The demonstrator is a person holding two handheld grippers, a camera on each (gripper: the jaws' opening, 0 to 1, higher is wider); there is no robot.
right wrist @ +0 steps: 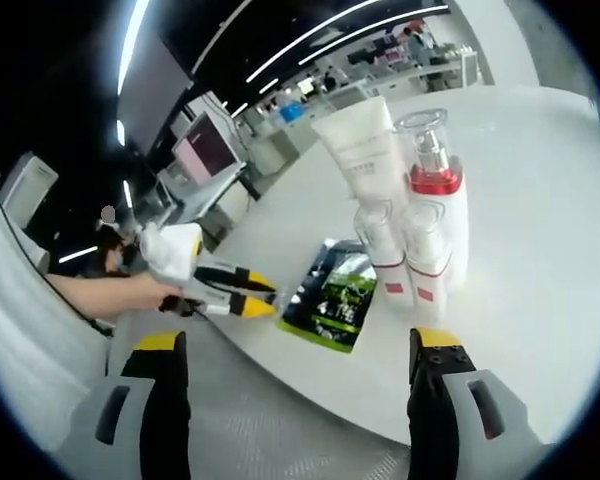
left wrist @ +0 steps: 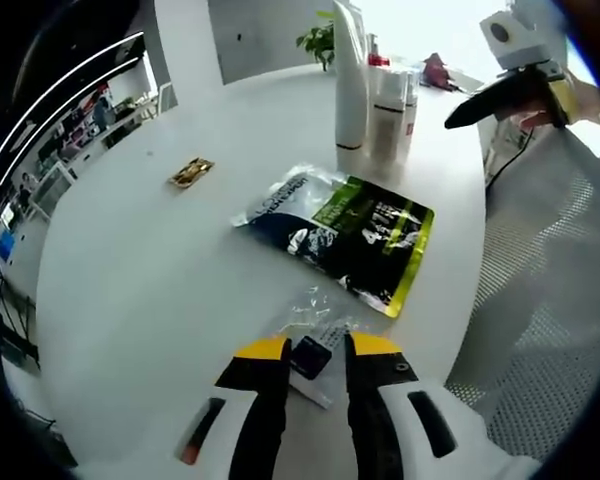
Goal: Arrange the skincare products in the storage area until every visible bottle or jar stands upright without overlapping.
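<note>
Your left gripper [left wrist: 315,350] rises from 6 o'clock in the left gripper view, its yellow-tipped jaws closed on a small clear sachet [left wrist: 313,352] with a dark square inside, which lies on the white round table [left wrist: 130,290]. Just past it, toward the centre, a flat dark-blue and lime-green pouch [left wrist: 350,228] lies face up on the tabletop. At 12 o'clock a cluster of white skincare bottles [left wrist: 372,95] stands upright near the far edge: one tall tapered bottle, with shorter ones pressed close beside it, one showing a red band. A small gold wrapper [left wrist: 191,172] lies alone at 10 o'clock, well apart from the rest. A green plant [left wrist: 320,40] stands behind the bottles. Your right gripper [left wrist: 500,98] enters at 2 o'clock, dark jaws pointing toward the bottles. Pale mesh flooring [left wrist: 550,300] runs along the table at 3 o'clock.

Your right gripper [right wrist: 300,350], in the right gripper view, has its jaws spread wide, with nothing between them. Straight ahead at 12 to 1 o'clock the bottles [right wrist: 410,210] stand upright and touching: a white tube on its cap, a clear-capped bottle with a red collar, and two small white ones in front with red labels. The pouch [right wrist: 332,296] lies just left of them near the table edge. At 9 o'clock a hand [right wrist: 140,293] holds your left gripper [right wrist: 248,296] over that edge. Ceiling light strips [right wrist: 280,50] and desks fill the dim room beyond.
</note>
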